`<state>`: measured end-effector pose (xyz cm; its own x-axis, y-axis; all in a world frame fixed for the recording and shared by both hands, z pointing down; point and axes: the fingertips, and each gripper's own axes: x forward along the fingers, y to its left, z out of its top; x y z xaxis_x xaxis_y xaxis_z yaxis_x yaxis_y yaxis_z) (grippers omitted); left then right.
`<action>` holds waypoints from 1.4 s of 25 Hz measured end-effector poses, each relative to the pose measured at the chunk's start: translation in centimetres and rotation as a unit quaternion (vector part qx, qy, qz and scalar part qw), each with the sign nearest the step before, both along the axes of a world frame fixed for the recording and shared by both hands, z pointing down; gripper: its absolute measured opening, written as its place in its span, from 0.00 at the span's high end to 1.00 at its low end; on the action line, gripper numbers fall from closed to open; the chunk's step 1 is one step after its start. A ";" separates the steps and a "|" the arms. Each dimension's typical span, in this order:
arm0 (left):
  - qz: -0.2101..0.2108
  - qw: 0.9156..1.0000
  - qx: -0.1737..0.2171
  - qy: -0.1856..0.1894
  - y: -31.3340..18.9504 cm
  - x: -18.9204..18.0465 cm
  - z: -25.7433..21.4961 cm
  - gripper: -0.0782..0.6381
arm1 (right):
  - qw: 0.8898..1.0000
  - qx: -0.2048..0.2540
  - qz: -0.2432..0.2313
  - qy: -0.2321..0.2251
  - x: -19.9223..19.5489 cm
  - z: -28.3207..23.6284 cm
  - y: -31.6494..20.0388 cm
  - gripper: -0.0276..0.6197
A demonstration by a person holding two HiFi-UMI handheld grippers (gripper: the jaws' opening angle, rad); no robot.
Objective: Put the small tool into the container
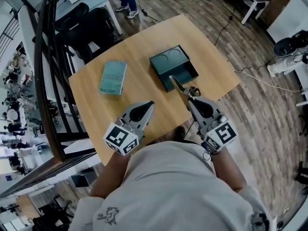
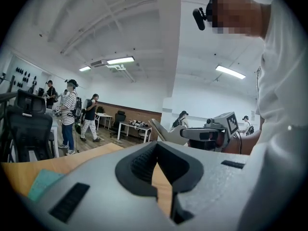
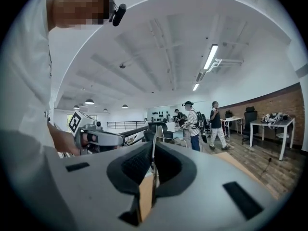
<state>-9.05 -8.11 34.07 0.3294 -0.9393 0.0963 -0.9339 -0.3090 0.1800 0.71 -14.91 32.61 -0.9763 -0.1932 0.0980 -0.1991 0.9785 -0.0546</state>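
The small tool (image 1: 176, 84), a slim metal piece, is held by my right gripper (image 1: 191, 99), whose jaws are shut on its near end. Its free end reaches over the near edge of the dark green container (image 1: 174, 67), an open box on the wooden table (image 1: 144, 93). In the right gripper view the tool (image 3: 154, 146) shows edge-on between the pads of the right gripper (image 3: 152, 177). My left gripper (image 1: 146, 109) hovers over the table's near edge, shut and empty. In the left gripper view the left gripper (image 2: 162, 189) faces the tool (image 2: 161, 132).
A teal notebook (image 1: 113, 77) lies on the table left of the container. A black chair (image 1: 91, 23) and a dark railing (image 1: 45, 76) stand to the left. Cables run across the wood floor (image 1: 260, 81) at the right. People stand in the room behind.
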 end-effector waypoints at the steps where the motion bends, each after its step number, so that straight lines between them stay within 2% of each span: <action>1: -0.007 1.000 0.001 0.000 -0.7 0.3 -0.1 0.88 | 1.000 0.002 -0.008 0.000 0.2 -0.1 -0.7 0.93; 11: -0.065 0.998 -0.002 -0.007 -6.2 4.1 0.2 0.88 | 0.997 -0.003 -0.076 0.008 2.8 -0.2 -7.6 0.93; 17: -0.086 0.996 -0.024 -0.003 -6.4 4.5 1.7 0.88 | 0.995 -0.015 -0.099 0.019 2.6 1.8 -9.6 0.93; 25: -0.093 0.995 -0.043 0.012 -6.0 1.7 3.1 0.88 | 0.991 -0.026 -0.117 0.056 -0.8 4.5 -9.9 0.93; 35: -0.086 0.993 -0.071 0.031 -10.2 -1.4 6.4 0.88 | 0.981 -0.058 -0.141 0.121 -3.7 9.8 -14.0 0.93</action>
